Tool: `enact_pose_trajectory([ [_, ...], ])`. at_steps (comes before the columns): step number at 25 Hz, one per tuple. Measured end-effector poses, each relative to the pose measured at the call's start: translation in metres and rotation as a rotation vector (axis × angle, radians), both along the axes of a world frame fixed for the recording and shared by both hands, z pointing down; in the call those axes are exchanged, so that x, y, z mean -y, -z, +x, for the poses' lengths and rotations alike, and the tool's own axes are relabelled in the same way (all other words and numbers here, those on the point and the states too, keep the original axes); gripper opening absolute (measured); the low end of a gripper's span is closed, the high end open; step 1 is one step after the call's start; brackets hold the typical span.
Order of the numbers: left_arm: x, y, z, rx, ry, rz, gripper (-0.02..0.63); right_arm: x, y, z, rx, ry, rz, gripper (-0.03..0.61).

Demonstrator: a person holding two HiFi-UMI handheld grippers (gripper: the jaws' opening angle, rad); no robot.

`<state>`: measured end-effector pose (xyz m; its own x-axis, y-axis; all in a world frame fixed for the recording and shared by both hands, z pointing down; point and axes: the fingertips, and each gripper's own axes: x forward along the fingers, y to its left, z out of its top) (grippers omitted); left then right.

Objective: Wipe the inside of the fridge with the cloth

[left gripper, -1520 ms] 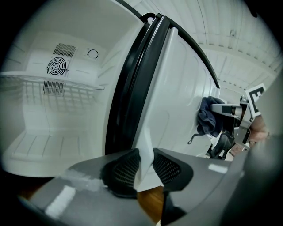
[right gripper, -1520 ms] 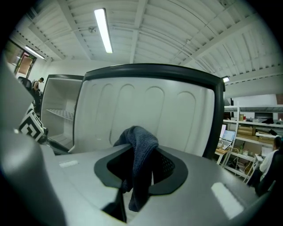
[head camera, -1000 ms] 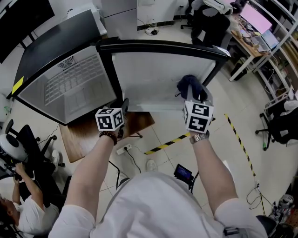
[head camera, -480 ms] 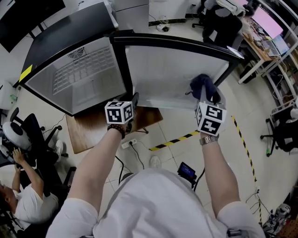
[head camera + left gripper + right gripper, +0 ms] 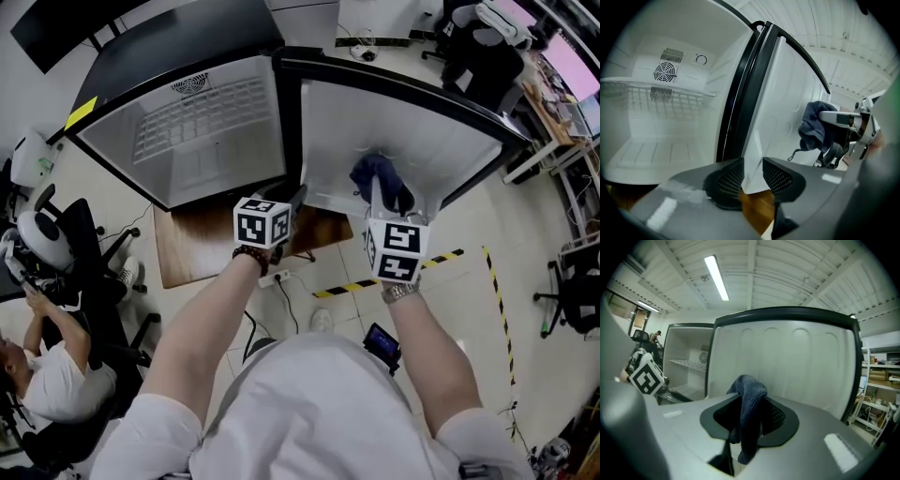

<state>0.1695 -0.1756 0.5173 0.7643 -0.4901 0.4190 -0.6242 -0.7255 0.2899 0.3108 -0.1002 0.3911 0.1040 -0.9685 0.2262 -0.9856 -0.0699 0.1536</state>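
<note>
The small fridge (image 5: 206, 131) stands open, its white cavity with a wire shelf (image 5: 661, 93) at the left. Its door (image 5: 422, 141) is swung out to the right, white inner panel facing me. My right gripper (image 5: 382, 208) is shut on a dark blue cloth (image 5: 375, 176), held up against that panel; the cloth (image 5: 749, 399) hangs folded between the jaws (image 5: 750, 416). My left gripper (image 5: 296, 201) is at the door's lower hinge-side corner. Its jaws (image 5: 752, 176) are opening, with the door's white bottom edge (image 5: 754, 180) between them.
The fridge sits on a wooden board (image 5: 202, 248). A power strip (image 5: 274, 278) and yellow-black tape (image 5: 347, 286) lie on the tiled floor below the door. A seated person (image 5: 47, 375) and office chairs are at the left; desks stand at the far right.
The right gripper has carried the cloth leftward along the door's inner panel, toward the hinge side. The left gripper stays at the door's lower corner. My head has shifted, so the fridge sits further right.
</note>
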Motion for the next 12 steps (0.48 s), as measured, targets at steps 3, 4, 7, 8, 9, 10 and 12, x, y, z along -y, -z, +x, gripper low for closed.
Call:
enact_pose_trajectory([
  [3,-0.007,0.0,-0.004,0.012,-0.024,0.011,0.12,0.021,-0.008,-0.043,0.001,0.092,-0.01,0.1],
  [4,-0.009,0.0,-0.007,0.016,-0.029,0.014,0.12,0.027,-0.011,-0.055,0.004,0.117,-0.017,0.1],
  [7,-0.014,0.0,-0.019,0.026,-0.035,0.017,0.12,0.045,-0.023,-0.082,0.015,0.166,-0.043,0.1],
  [8,-0.017,-0.001,-0.023,0.028,-0.034,0.016,0.12,0.05,-0.026,-0.089,0.017,0.178,-0.05,0.1],
  [9,-0.019,-0.001,-0.028,0.029,-0.032,0.014,0.12,0.054,-0.03,-0.096,0.019,0.187,-0.058,0.1],
  [10,-0.023,-0.001,-0.033,0.028,-0.029,0.011,0.12,0.058,-0.034,-0.102,0.02,0.194,-0.064,0.1],
  [12,-0.03,-0.001,-0.044,0.023,-0.021,0.002,0.12,0.065,-0.041,-0.111,0.022,0.205,-0.074,0.1],
])
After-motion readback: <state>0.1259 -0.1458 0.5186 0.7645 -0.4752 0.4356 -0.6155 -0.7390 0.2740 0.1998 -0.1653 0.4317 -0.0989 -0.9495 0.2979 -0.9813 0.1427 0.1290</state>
